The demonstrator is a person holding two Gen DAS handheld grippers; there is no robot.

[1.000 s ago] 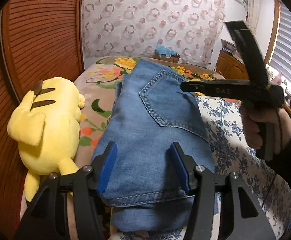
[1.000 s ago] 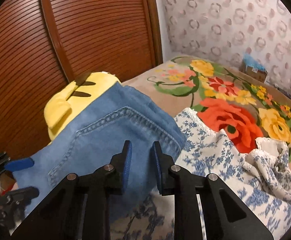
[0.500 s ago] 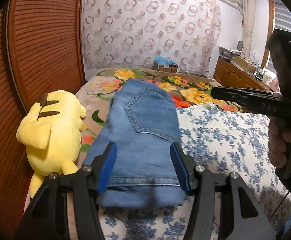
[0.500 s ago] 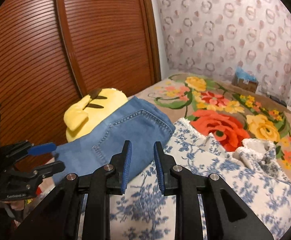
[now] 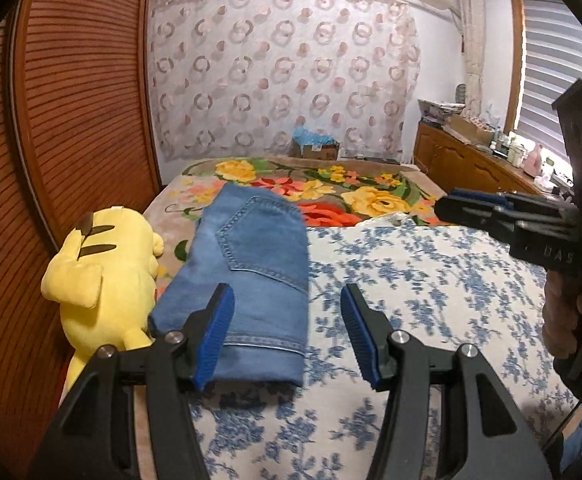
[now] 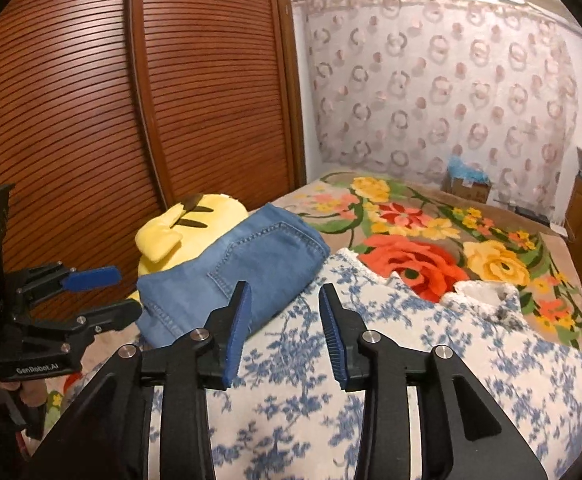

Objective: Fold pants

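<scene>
The folded jeans [image 5: 251,280] are lying on the bed [image 5: 431,280] just beside the yellow plush toy [image 5: 103,276], both grippers, left [image 5: 287,336] and right [image 6: 285,328], are hanging open and empty, the right jaws having just been opening, so a careless brush is risking undoing the fold.

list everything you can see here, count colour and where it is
jeans: one, blue denim, folded, on the bed beside the plush toy
plush toy: one, yellow, at the bed's edge by the wardrobe
bedspread: one, white with blue flowers, near part of the bed
blanket: one, tan with bright flowers, far part of the bed
wardrobe: one, brown, slatted doors
cardboard box: one, brown, beyond the bed
left gripper: black, blue pads, jaws open, empty
right gripper: black, blue pads, jaws have just been opening, empty
</scene>
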